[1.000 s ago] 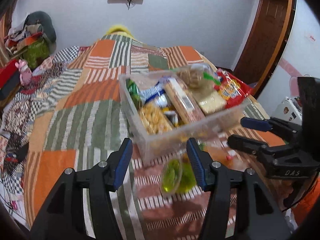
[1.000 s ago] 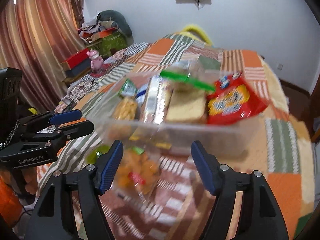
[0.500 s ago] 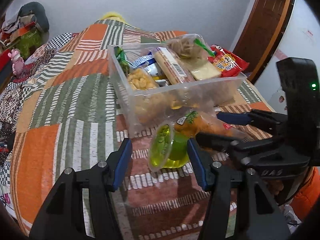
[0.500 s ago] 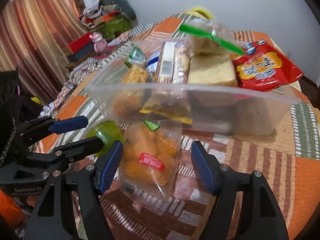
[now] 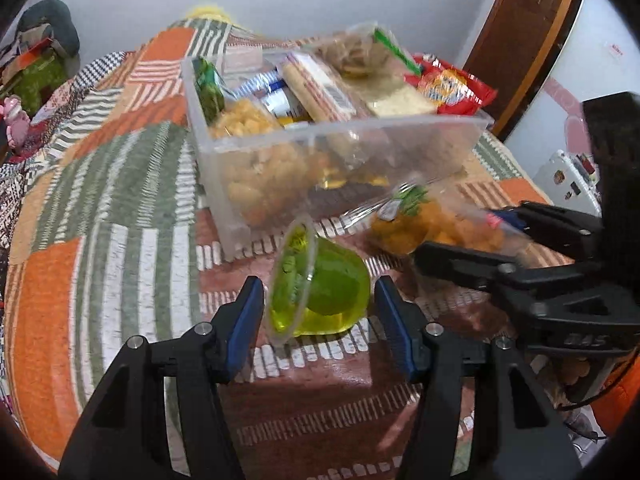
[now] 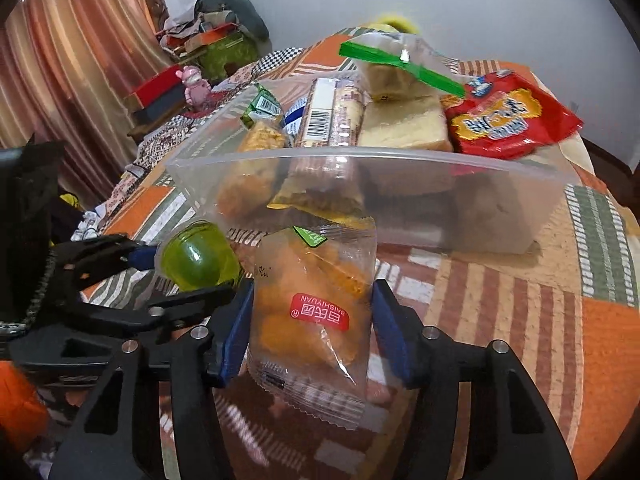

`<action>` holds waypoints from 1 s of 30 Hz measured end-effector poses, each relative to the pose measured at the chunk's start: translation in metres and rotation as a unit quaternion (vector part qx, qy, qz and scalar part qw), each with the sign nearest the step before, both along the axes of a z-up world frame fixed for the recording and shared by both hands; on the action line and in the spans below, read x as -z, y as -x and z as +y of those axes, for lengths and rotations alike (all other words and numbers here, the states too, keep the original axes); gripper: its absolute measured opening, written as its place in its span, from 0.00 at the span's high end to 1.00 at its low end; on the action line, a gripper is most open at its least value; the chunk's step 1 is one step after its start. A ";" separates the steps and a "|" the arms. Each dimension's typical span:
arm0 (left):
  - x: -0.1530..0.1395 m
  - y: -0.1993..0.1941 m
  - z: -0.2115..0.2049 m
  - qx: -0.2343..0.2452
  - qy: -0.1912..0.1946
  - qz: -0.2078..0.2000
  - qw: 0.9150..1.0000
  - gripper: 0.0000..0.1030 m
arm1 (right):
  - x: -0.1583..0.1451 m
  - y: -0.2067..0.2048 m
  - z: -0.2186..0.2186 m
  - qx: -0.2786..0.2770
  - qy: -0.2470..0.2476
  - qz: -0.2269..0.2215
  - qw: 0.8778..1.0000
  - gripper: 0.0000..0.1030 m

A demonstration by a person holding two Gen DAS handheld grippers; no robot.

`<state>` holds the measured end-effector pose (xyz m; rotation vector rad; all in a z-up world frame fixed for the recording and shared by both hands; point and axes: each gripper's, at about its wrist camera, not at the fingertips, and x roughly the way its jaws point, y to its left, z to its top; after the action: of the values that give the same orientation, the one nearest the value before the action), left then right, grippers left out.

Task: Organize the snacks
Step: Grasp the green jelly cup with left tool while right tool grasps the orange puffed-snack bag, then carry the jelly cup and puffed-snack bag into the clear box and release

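A clear plastic bin [image 5: 400, 136] [image 6: 400, 168] full of snack packs stands on the patchwork bedspread. A green jelly cup [image 5: 320, 288] [image 6: 198, 256] lies on its side in front of it, between the open fingers of my left gripper [image 5: 320, 316]. A clear pack of orange snacks [image 6: 316, 300] [image 5: 424, 224] lies beside the cup, between the open fingers of my right gripper [image 6: 312, 320]. Neither gripper clearly presses on its item. Each gripper shows in the other's view, the right one [image 5: 460, 240] and the left one [image 6: 160, 276].
A red biscuit pack [image 6: 508, 120] hangs over the bin's right end. A green-clipped bag [image 6: 392, 68] tops the pile. The bed's right edge nears a wooden door [image 5: 520, 40]. Clutter and a pink toy [image 6: 196, 84] lie at the left by curtains.
Both grippers have moved forward and down: the jelly cup now sits between the left fingers and the orange snack pack between the right fingers. The bin looms closer.
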<state>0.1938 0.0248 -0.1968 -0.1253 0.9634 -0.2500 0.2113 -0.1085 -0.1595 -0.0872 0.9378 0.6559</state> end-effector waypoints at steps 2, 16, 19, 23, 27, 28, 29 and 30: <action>0.001 -0.001 -0.003 -0.003 -0.009 -0.003 1.000 0.50 | -0.001 0.003 -0.005 0.006 -0.004 -0.001 1.000 0.48; -0.032 0.015 -0.003 -0.005 -0.003 -0.055 0.998 0.61 | -0.024 0.012 -0.021 0.028 -0.027 -0.033 0.999 0.48; -0.044 0.020 -0.002 -0.005 -0.002 -0.068 0.998 0.61 | -0.033 0.014 -0.023 0.028 -0.032 -0.048 0.998 0.48; -0.064 0.024 0.001 -0.010 0.004 -0.089 0.996 0.61 | -0.045 0.013 -0.025 0.030 -0.040 -0.066 0.997 0.48; -0.082 0.021 0.006 -0.016 0.008 -0.110 0.994 0.61 | -0.054 0.009 -0.023 0.033 -0.048 -0.083 0.995 0.48; -0.086 0.019 0.007 -0.017 0.008 -0.114 0.993 0.61 | -0.056 0.007 -0.021 0.033 -0.048 -0.086 0.995 0.48; -0.088 0.015 0.008 -0.018 0.007 -0.118 0.993 0.61 | -0.057 0.005 -0.020 0.033 -0.049 -0.088 0.994 0.48; -0.090 0.013 0.008 -0.020 0.007 -0.120 0.993 0.61 | -0.058 0.002 -0.018 0.034 -0.050 -0.092 0.994 0.48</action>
<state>0.1810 0.0328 -0.1070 -0.1236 0.7189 -0.2292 0.2092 -0.1267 -0.1013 -0.0252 0.7269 0.6200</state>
